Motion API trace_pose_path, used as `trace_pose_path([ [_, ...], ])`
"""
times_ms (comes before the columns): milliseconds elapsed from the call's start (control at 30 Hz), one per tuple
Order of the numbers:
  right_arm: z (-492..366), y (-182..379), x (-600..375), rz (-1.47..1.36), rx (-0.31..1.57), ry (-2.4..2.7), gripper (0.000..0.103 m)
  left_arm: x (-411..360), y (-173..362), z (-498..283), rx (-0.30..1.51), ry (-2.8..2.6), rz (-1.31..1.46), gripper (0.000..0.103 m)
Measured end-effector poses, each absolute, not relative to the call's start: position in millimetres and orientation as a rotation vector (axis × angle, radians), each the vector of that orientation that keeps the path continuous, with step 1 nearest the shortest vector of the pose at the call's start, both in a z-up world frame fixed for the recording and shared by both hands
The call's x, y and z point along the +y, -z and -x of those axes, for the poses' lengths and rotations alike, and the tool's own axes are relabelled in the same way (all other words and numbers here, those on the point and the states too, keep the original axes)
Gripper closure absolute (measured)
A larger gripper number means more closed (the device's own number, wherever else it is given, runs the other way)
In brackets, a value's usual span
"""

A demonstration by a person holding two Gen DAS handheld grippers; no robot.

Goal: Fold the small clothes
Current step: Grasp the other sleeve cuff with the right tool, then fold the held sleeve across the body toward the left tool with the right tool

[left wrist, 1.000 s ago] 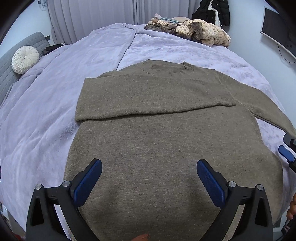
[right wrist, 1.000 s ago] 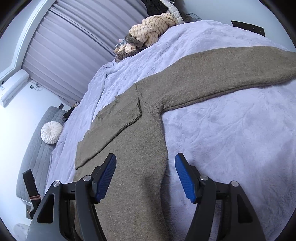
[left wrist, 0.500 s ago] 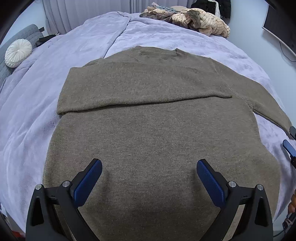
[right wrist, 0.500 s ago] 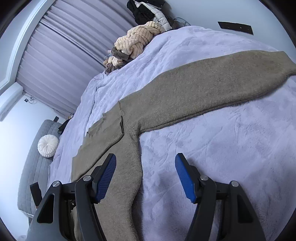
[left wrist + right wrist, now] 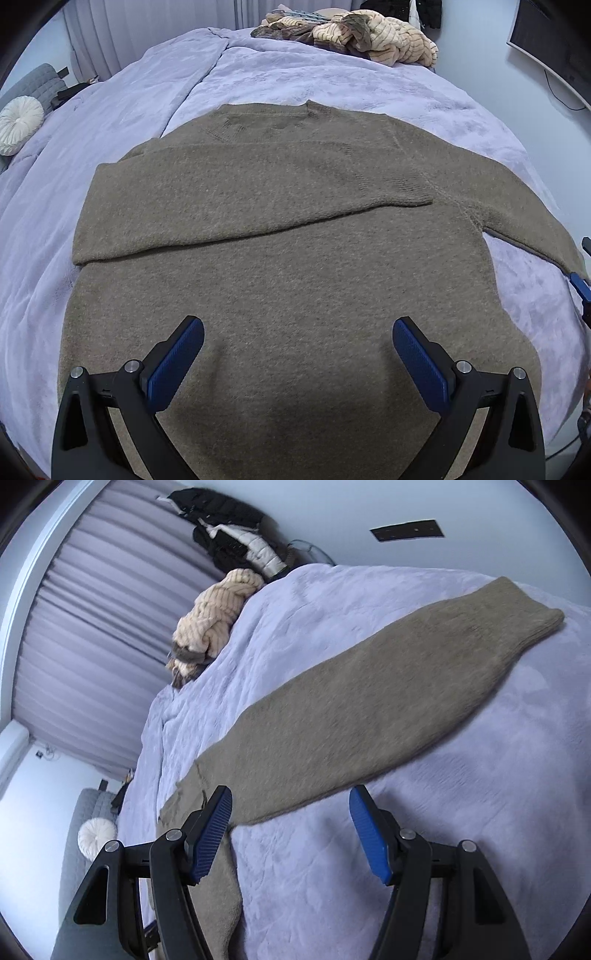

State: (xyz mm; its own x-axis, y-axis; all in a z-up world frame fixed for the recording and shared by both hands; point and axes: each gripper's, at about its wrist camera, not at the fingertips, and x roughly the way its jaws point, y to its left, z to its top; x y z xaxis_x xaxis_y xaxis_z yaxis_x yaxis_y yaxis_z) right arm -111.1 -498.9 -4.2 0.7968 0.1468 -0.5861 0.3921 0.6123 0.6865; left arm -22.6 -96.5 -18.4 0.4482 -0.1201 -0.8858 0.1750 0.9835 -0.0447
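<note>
An olive-brown knitted sweater lies flat on the lilac bedspread, neck at the far end. One sleeve is folded across the chest, its cuff toward the right. The other sleeve stretches out straight over the bed, cuff at the far right. My left gripper hovers open above the sweater's lower body, nothing between its blue pads. My right gripper is open too, above the armpit end of the outstretched sleeve, holding nothing. Its blue tip shows at the right edge of the left wrist view.
A heap of cream and brown knitwear sits at the far end of the bed. A dark jacket hangs behind it by the curtains. A round white cushion rests on a grey chair at left. A screen hangs on the right wall.
The right gripper has swung right along the outstretched sleeve, rolling as it went; the sleeve's whole length and cuff now show. The left gripper has drifted over the sweater's body. Both stayed open.
</note>
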Motion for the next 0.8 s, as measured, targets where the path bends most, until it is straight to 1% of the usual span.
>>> trace_pose_path([
  [233,133,20,-552,-1.112,0.599,0.307,0.033,-116,16,12,1.086,0.210,-0.073,0.001],
  [400,127,32,-558,-1.171,0.575,0.319,0.033,-120,18,9,1.093,0.208,-0.076,0.001],
  [567,115,33,-559,-1.197,0.509,0.307,0.034,-113,16,7,1.087,0.202,-0.065,0.001],
  [600,113,33,-559,-1.200,0.497,0.304,0.041,-110,16,6,1.086,0.200,-0.063,0.001],
  [633,113,32,-559,-1.200,0.490,0.296,0.051,-108,15,5,1.084,0.197,-0.059,0.001],
  [667,109,31,-559,-1.191,0.493,0.285,0.077,-105,15,3,1.081,0.192,-0.054,0.001],
  [700,105,29,-557,-1.174,0.502,0.285,0.089,-103,14,2,1.078,0.189,-0.050,0.001],
  [767,96,22,-551,-1.127,0.518,0.275,0.094,-97,12,-1,1.067,0.183,-0.044,0.001],
  [800,91,17,-547,-1.100,0.521,0.255,0.094,-94,11,-2,1.058,0.181,-0.043,0.001],
])
